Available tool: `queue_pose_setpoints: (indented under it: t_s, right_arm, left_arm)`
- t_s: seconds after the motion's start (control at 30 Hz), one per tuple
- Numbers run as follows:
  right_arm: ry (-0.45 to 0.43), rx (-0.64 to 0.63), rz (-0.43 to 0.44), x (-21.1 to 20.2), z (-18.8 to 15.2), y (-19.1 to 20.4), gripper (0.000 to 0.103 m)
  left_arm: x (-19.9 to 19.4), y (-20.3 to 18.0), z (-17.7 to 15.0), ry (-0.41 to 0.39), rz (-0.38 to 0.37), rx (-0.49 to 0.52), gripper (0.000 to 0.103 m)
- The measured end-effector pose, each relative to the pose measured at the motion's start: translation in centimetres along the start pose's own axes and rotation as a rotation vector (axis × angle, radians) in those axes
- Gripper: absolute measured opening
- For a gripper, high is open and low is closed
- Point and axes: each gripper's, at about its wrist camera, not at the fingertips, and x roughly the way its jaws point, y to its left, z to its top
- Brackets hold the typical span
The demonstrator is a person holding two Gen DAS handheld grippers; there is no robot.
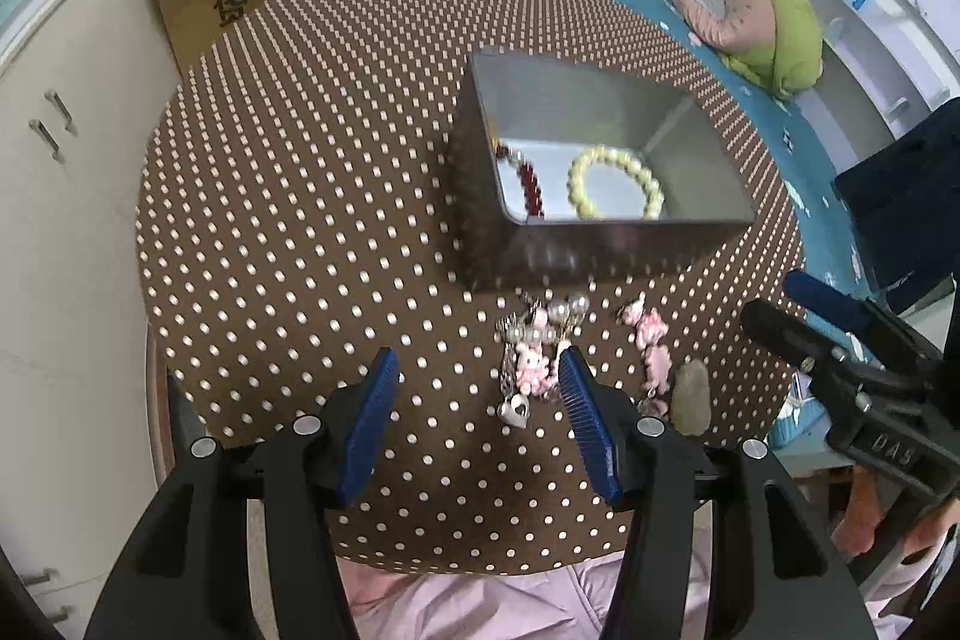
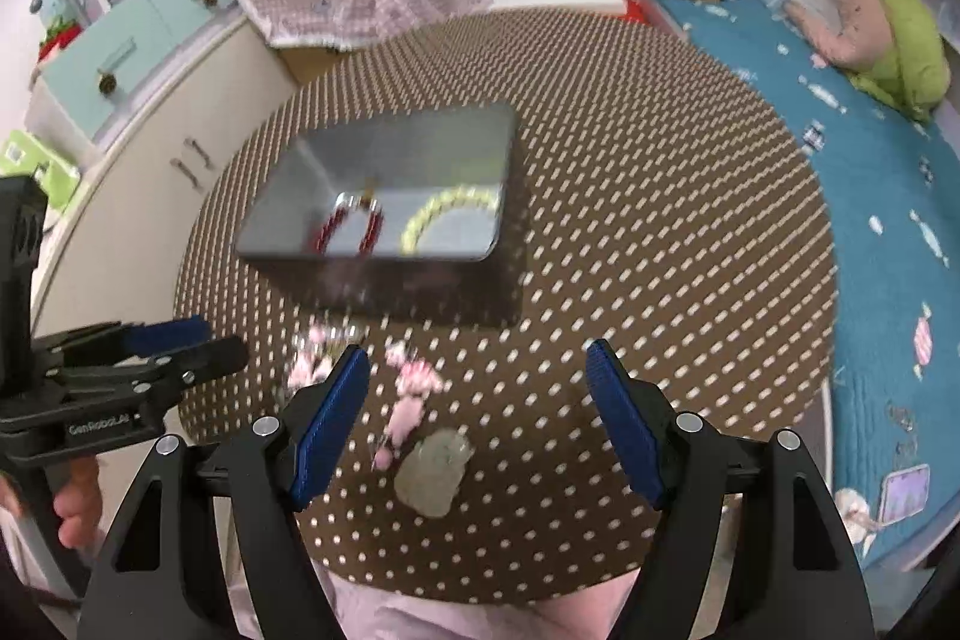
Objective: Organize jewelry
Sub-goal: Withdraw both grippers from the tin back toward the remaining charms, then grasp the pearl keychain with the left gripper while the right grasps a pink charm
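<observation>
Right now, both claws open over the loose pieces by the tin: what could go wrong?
1. The pearl-and-pink charm cluster looks tangled; the left claw may lift several pieces together.
2. The right claw may nudge the grey stone off the near table edge.
3. The tin's wall could block a low carry.

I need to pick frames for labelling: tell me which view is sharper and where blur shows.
Left wrist view: sharper, metal box and pale bead bracelet crisp, slight smear on the charms. Right wrist view: motion-blurred, pink charms and the box's contents streaked.

Bright, even light — fisheye-warped edges, right view motion-blurred.
</observation>
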Motion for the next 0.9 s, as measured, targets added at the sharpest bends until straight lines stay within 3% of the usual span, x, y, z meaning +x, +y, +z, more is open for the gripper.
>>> queue_pose_setpoints:
  t_s: [0.17,0.5,0.57,0.6,0.67,0.8,0.9]
  right_arm:
    - [0.051,-0.017,-0.012,1.8,-0.7,0.7,0.072]
    - [0.121,-0.059,-0.034,4.2,-0.1,2.2,0.054]
    - [0.129,-0.072,-0.039,4.8,0.1,2.7,0.052]
    - [0.134,-0.074,-0.038,5.0,0.2,2.8,0.051]
    - [0.15,-0.077,-0.034,5.6,0.3,3.0,0.046]
    - [0.141,-0.106,-0.056,5.9,0.7,3.7,0.04]
    - [0.139,-0.112,-0.032,6.1,0.7,3.9,0.024]
  left_arm:
    - [2.1,-0.4,-0.1,0.039,-0.031,0.005,0.053]
    - [4.2,-2.2,0.8,0.05,-0.052,0.061,0.05]
    - [4.5,-3.2,0.9,0.039,-0.029,0.11,0.029]
    - [4.6,-3.4,0.8,0.038,-0.022,0.125,0.029]
    - [4.8,-3.5,0.9,0.03,-0.032,0.129,0.016]
    - [5.1,-3.5,1.4,0.034,-0.059,0.119,0.012]
    - [4.6,-2.8,1.6,0.019,-0.086,0.101,0.01]
